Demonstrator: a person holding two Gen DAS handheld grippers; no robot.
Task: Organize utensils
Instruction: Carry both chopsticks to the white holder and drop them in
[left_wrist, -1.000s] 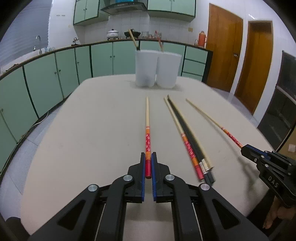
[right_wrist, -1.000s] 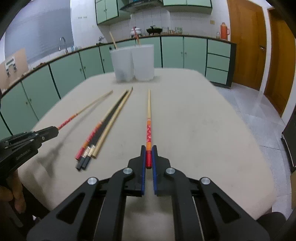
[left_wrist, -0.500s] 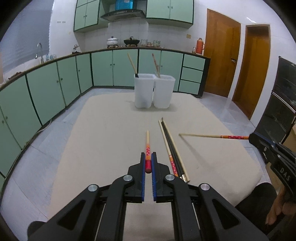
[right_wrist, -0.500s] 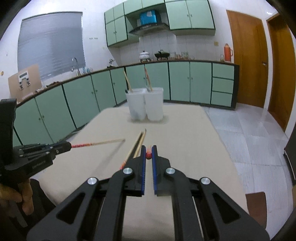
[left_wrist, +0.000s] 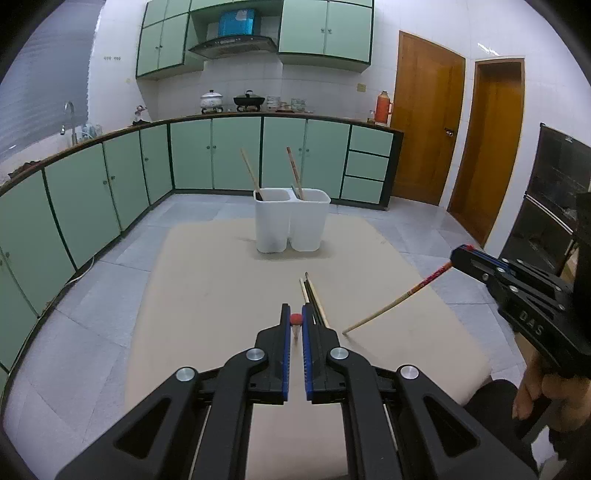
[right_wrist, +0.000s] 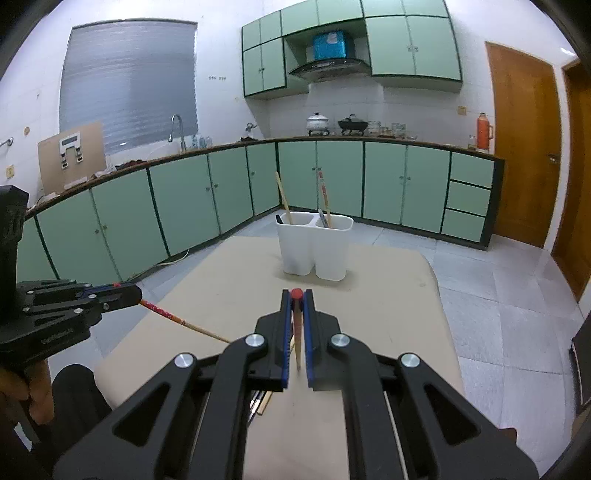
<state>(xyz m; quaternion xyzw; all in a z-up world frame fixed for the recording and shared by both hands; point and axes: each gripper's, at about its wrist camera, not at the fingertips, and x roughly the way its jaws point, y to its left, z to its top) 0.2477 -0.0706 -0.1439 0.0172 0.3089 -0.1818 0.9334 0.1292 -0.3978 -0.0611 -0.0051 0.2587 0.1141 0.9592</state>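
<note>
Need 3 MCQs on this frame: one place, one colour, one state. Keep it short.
1. The white holder stands:
A. at the table's far end
B. on the counter
C. on the floor

2. The clamped end of the right chopstick is:
A. black
B. red
C. green

3. The left gripper is:
A. open and empty
B. shut on the holder
C. shut on the left chopstick

Key:
1 A: the holder sits on the table, away from both grippers.
2 B: a red end shows on the right chopstick between the right gripper fingers.
3 C: the left gripper pinches the left chopstick, lifted off the table.
</note>
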